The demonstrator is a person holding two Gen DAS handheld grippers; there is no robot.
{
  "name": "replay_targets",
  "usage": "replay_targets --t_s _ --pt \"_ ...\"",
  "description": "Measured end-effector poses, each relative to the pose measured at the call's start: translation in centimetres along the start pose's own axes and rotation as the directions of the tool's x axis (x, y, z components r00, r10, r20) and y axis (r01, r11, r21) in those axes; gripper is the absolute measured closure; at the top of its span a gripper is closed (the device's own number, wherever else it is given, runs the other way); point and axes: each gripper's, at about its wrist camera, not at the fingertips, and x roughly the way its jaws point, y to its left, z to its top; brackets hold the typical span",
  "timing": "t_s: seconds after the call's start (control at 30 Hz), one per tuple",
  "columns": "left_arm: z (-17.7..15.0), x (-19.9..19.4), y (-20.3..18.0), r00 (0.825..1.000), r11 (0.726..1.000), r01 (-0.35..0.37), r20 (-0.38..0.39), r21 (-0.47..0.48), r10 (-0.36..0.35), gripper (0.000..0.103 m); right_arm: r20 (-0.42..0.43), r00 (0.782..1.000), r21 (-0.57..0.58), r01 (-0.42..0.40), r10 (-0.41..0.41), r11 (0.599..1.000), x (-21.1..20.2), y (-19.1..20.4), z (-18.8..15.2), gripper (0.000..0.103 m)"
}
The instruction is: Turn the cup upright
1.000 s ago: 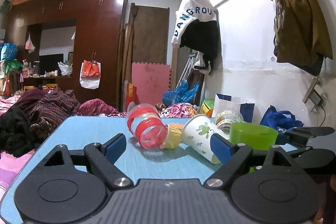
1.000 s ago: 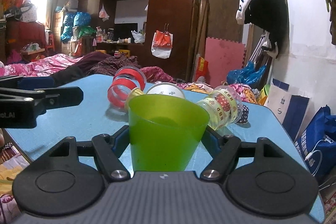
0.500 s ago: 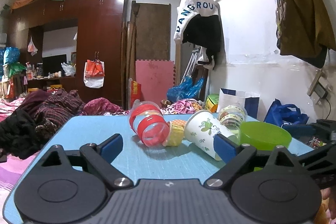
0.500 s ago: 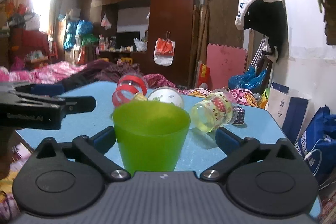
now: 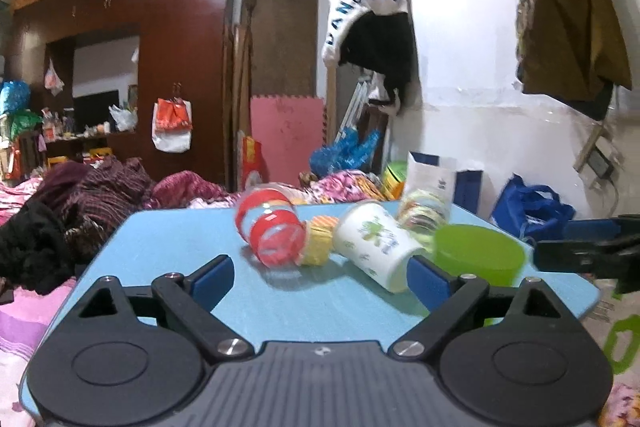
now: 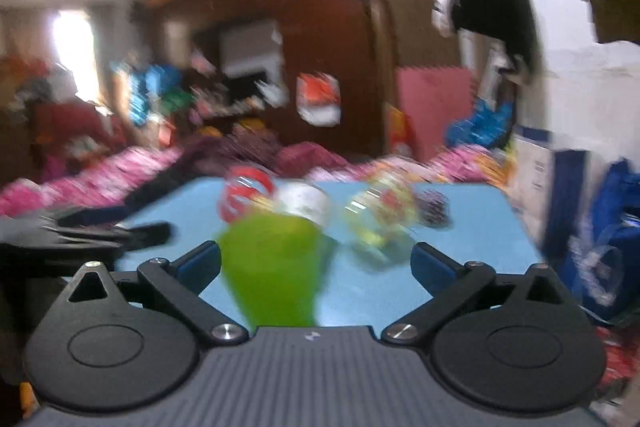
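A green cup [image 6: 276,267] stands upright on the blue table [image 6: 460,267], near its front edge, between the wide-open fingers of my right gripper [image 6: 316,263]; neither finger touches it. It also shows in the left wrist view [image 5: 478,253] at the table's right edge. My left gripper [image 5: 320,279] is open and empty over the near table edge. A red-banded clear cup [image 5: 270,231], a yellow cup [image 5: 318,241], a white leaf-print cup [image 5: 376,247] and a patterned clear cup [image 5: 424,209] lie on their sides behind it.
The right gripper shows at the right edge of the left wrist view [image 5: 588,255]. Piled clothes [image 5: 72,211] lie left of the table, bags [image 5: 532,211] stand on its right by the white wall. The right wrist view is motion-blurred.
The right gripper opened, let go of the green cup and pulled back; the cup stays standing. The left gripper drew back slightly.
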Motion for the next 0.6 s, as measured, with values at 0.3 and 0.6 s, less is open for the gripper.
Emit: replay_targets --t_s 0.3,0.6 --pt "0.5 -3.0 -2.9 0.998 0.998 -0.046 -0.051 0.043 0.048 0.008 -0.032 0.999 0.036 0.017 -0.016 0.999 -1.6 -1.5 -0.7 0.001" --pt "0.0 -1.9 -3.8 0.995 0.999 -0.032 -0.092 0.041 0.036 0.008 -0.05 0.999 0.04 0.001 0.001 0.999 -0.8 -1.2 -1.0 0.001"
